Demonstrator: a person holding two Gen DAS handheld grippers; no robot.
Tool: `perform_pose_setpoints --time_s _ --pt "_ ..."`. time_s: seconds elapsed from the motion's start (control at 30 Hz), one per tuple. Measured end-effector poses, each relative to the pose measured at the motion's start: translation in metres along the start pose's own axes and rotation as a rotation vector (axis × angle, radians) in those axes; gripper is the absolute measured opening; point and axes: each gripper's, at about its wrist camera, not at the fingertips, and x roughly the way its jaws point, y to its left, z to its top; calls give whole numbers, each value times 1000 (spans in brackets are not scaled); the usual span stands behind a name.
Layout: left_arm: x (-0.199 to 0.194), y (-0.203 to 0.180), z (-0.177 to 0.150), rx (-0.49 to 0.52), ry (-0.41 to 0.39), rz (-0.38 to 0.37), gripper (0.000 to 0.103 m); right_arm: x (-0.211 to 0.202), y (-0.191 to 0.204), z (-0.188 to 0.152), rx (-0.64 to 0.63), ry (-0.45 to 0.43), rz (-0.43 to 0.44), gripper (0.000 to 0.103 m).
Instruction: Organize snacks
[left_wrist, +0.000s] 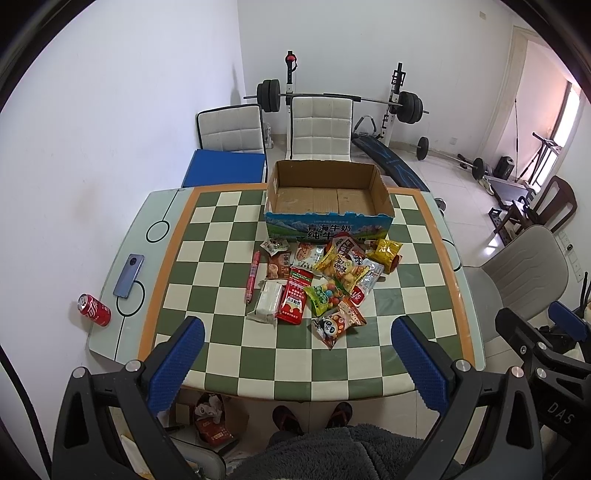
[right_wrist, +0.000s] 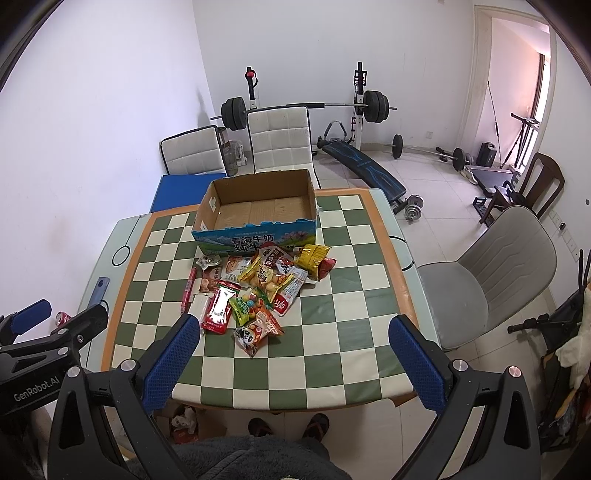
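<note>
A pile of several snack packets (left_wrist: 321, 280) (right_wrist: 258, 291) lies in the middle of the green-and-cream checkered table (left_wrist: 406, 266) (right_wrist: 351, 295). Behind it stands an open cardboard box (left_wrist: 327, 206) (right_wrist: 258, 218), empty inside. A pink stick snack (left_wrist: 252, 280) (right_wrist: 187, 293) lies left of the pile. My left gripper (left_wrist: 297, 332) is open, held high above the table's near edge. My right gripper (right_wrist: 295, 330) is open too, equally high, nothing between its fingers. Each gripper shows at the edge of the other's view.
A blue phone (left_wrist: 128, 275) and a red soda can (left_wrist: 93, 310) sit at the table's left. White chairs (left_wrist: 319, 127) stand behind, a grey chair (right_wrist: 487, 280) at right. Gym equipment (right_wrist: 306, 110) fills the back. A person's feet (left_wrist: 314, 417) are under the near edge.
</note>
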Motion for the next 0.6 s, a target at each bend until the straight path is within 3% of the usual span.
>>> perform_pose_setpoints --time_s 0.6 --pt "3 0 -1 2 3 1 103 5 2 1 4 3 1 103"
